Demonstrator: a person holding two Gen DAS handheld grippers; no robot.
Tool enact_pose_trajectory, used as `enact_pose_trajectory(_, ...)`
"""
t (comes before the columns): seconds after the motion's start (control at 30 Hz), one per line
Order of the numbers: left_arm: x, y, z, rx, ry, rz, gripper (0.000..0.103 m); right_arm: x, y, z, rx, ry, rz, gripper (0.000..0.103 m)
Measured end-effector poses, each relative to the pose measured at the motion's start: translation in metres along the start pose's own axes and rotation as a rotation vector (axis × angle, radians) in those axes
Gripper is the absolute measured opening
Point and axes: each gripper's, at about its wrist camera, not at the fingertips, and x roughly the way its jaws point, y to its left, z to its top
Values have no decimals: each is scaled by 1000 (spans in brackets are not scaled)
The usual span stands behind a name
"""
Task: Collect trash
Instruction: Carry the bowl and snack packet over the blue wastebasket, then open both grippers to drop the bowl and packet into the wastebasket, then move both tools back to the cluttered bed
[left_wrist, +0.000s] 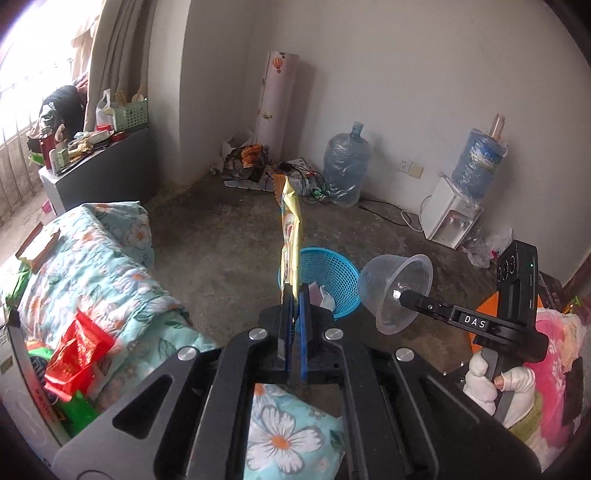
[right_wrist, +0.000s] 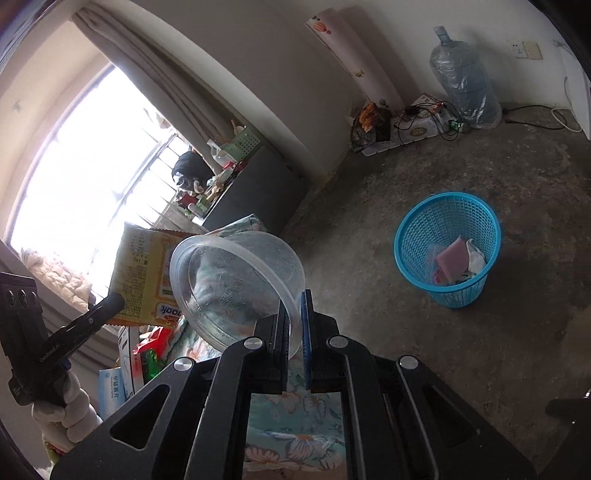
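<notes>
Left gripper clamped tight on yellow wrapper, which stands upright from pads. Right gripper pinches rim of clear cup, tilted left of pads. Blue basket on floor ahead, right of right gripper, trash inside. Floral quilt below left.

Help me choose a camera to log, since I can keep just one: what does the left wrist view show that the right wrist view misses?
Only the left wrist view shows the water dispenser with its upturned bottle, and the red wrapper lying on the floral bedding.

Only the right wrist view shows the printed face of the yellow snack packet and the blue basket's contents from above, a pink piece and white scraps.

Both show the left tool shut on the packet, the right tool shut on the clear plastic cup, the basket and the standing water jug.
</notes>
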Motion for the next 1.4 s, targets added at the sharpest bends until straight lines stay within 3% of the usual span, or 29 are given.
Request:
enact_pose_trajectory(0.2,118,-51,33,137,137,-36,1,41,-72,28,158,-3,-133,7)
enact_pose_trajectory(0.4,215,-76,53,184,163,-63,3,107,-137,60,271,42,-253,10)
enact_pose_trajectory(0.47,243,-77,56,177,181,-65,16,132,-158,67,289,72,-280,13)
enact_pose_trajectory(0.53,264,-74,56,154,200,-39,34,155,-175,68,297,104,-350,36)
enact_pose_trajectory(0.6,270,-69,53,121,206,-29,34,166,-187,66,312,120,-406,37)
enact_pose_trajectory(0.8,249,-52,49,77,184,-63,34,151,-176,42,292,98,-364,37)
enact_pose_trajectory(0.97,204,-45,56,51,137,-75,35,118,-145,30,235,63,-343,41)
enact_pose_trajectory(1.2,89,-26,46,8,51,-63,49,49,-81,35,145,-7,-218,67)
enact_pose_trajectory(1.4,-17,9,0,-74,-54,36,56,12,-14,35,59,17,-51,71)
